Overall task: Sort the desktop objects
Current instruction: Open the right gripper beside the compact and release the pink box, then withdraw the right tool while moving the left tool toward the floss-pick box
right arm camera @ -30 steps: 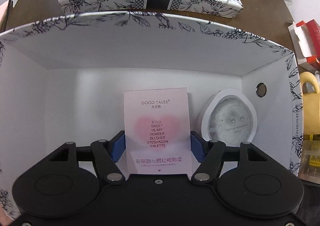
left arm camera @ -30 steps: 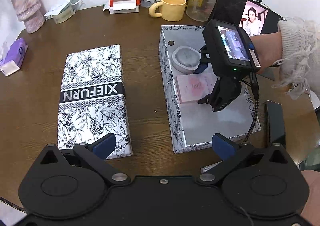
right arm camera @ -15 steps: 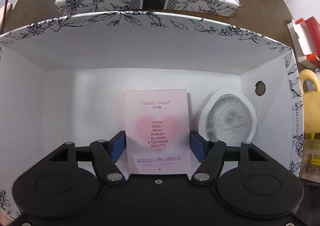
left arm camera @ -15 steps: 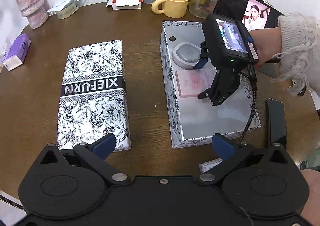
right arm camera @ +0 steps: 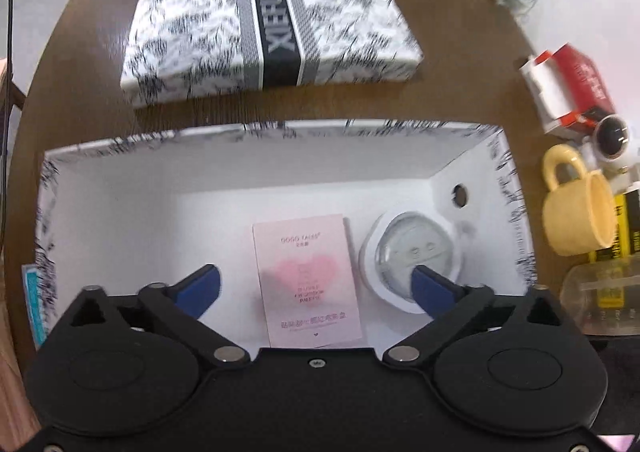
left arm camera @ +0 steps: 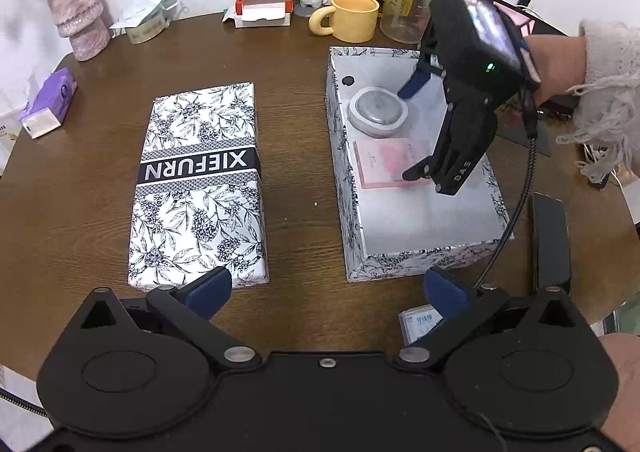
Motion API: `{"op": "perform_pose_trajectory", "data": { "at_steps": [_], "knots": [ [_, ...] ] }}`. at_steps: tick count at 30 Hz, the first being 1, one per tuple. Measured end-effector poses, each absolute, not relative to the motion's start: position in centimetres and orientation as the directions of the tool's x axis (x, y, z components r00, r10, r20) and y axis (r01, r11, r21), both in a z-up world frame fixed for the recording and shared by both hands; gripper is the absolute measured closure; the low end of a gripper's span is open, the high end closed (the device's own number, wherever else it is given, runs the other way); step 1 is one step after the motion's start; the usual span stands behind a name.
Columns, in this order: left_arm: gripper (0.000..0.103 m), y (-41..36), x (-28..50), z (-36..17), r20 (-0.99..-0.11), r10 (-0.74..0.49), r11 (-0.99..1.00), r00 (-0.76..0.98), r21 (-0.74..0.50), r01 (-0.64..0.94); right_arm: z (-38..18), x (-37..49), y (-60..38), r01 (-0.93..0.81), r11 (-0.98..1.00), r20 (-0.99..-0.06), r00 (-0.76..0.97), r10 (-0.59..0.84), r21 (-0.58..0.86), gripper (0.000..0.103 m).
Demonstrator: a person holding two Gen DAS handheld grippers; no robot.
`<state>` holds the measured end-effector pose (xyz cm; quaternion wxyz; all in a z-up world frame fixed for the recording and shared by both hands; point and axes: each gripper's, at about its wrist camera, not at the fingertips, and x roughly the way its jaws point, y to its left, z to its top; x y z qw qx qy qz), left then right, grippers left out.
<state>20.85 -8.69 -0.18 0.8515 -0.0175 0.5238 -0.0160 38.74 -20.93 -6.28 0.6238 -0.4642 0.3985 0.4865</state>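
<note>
While both grippers' jaws gape empty, the pink palette (right arm camera: 308, 278) reads "GOGO TALES", the lid (left arm camera: 198, 188) "XIEFURN".

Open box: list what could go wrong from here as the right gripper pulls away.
1. The right gripper is open above the pink palette box, and one finger sits over the round white case; a careless withdrawal could nudge either.
2. Its cable drapes over the open box's near wall and might drag it.
3. The right wrist view is blurred, so motion looks quick, with the yellow mug nearby.
</note>
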Motion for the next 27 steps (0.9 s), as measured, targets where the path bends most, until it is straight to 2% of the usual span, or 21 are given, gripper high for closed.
{"op": "perform_pose_trajectory", "data": {
  "at_steps": [11,27],
  "knots": [
    [0.0,-8.9,19.7,-0.5,-0.892,-0.051,0.998,0.449,-0.029,0.056,-3.9,36.8,-21.7,-0.95,0.149,-0.904,0.308,0.295,-0.275,0.0],
    [0.0,-7.8,16.8,0.9,-0.876,-0.105,0.982,0.471,-0.018,0.186,1.8,32.2,-23.8,-0.873,0.366,-0.849,0.438,0.296,-0.322,0.0]
  ]
}}
